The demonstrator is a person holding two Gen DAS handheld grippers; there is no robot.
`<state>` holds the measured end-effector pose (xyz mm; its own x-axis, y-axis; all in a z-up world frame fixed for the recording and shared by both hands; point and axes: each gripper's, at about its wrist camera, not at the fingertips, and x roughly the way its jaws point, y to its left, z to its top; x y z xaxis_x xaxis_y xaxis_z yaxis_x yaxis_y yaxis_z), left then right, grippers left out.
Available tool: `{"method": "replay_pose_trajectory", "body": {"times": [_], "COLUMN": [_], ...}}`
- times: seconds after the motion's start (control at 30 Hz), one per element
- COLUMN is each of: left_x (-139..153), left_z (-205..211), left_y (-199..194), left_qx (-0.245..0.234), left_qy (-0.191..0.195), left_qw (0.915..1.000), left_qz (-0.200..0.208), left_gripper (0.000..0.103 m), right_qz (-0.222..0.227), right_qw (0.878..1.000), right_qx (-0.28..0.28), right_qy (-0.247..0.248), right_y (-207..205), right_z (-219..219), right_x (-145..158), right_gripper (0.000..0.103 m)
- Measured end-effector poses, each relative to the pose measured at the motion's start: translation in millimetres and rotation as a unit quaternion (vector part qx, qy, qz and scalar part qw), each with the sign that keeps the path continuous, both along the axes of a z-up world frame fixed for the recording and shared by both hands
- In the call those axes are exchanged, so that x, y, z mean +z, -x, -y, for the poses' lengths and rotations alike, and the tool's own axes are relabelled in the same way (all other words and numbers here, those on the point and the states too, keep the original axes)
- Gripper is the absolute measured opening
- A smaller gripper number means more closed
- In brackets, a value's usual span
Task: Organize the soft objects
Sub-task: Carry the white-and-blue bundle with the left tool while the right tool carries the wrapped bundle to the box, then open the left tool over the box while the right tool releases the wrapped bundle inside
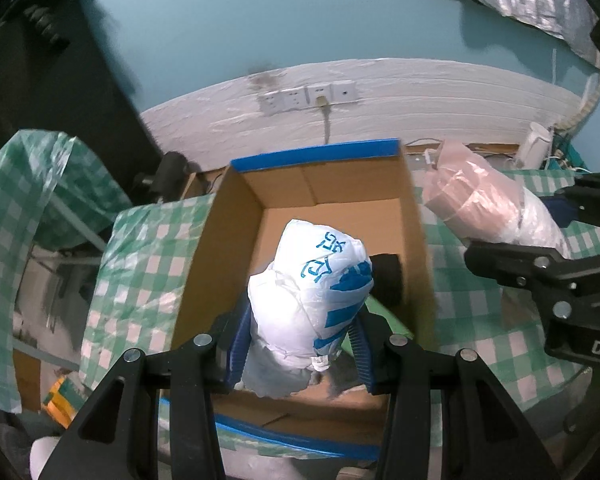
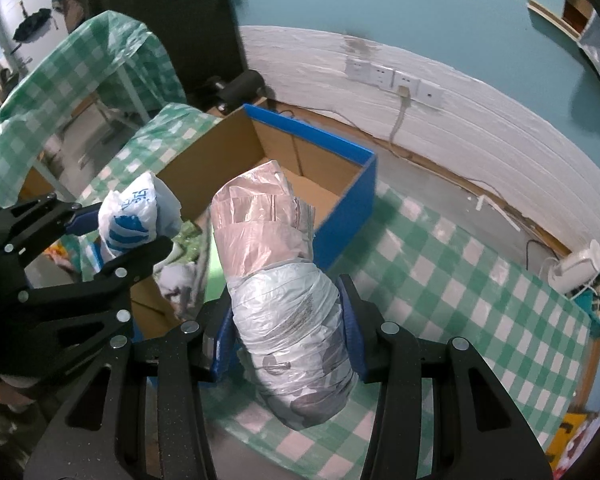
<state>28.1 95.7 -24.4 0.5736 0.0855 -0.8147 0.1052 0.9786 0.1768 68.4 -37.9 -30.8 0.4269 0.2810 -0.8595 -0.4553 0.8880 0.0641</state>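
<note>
So both hands are loaded up here; the left hand-held gripper (image 1: 298,344) is clamped on a white bundle with blue print (image 1: 312,296), blue pads squeezing its lower half so the top pokes up free, and in the left wrist view it sits dead centre, right over the open cardboard box (image 1: 220,240); my guess is it's held low on purpose so the bulk can drop in first without the jaws hitting the box walls.

The right hand-held gripper (image 2: 288,332) is clenched round a longer roll, grey-white plastic at the bottom and pinkish plastic at the top (image 2: 272,264); same idea, gripped around the thicker lower part so the squishy thing doesn't fold or slip out; in the right wrist view it fills the middle of the frame, with the box and its blue edge just behind it toward the upper centre; it looks to be over the green checked surface (image 2: 440,272) beside the box, not over the opening, though the fisheye makes that hard to call.

Box already has something dark in it (lower right of the opening in the left view) and what looks like green stuff; can't tell what either is.

Reads to me like the white bundle goes in first and the pink roll waits its turn alongside; the box is narrow enough that both at once would probably jam.
</note>
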Motion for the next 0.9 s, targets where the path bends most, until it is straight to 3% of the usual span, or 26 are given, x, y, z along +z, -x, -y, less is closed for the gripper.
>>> {"method": "replay_pose_trajectory", "body": {"times": [0.6,0.9], "left_x": [-29,-41], "left_z": [-53,-65], "left_y": [-9,-11], "left_qx": [0.056,0.078], "left_qy": [0.01,0.022], "left_qw": [0.9977,0.9948], "left_qz": [-0.037,-0.062], "left_gripper": [0.046,0.049], "right_qz": [-0.031,-0.027], "right_qw": [0.999,1.0], "right_qx": [0.023,0.014], "right_qy": [-0.005,0.009], "right_y": [-19,-26], "right_z": [-63,-75], "right_x": [-25,-34], "right_gripper": [0.046,0.057]}}
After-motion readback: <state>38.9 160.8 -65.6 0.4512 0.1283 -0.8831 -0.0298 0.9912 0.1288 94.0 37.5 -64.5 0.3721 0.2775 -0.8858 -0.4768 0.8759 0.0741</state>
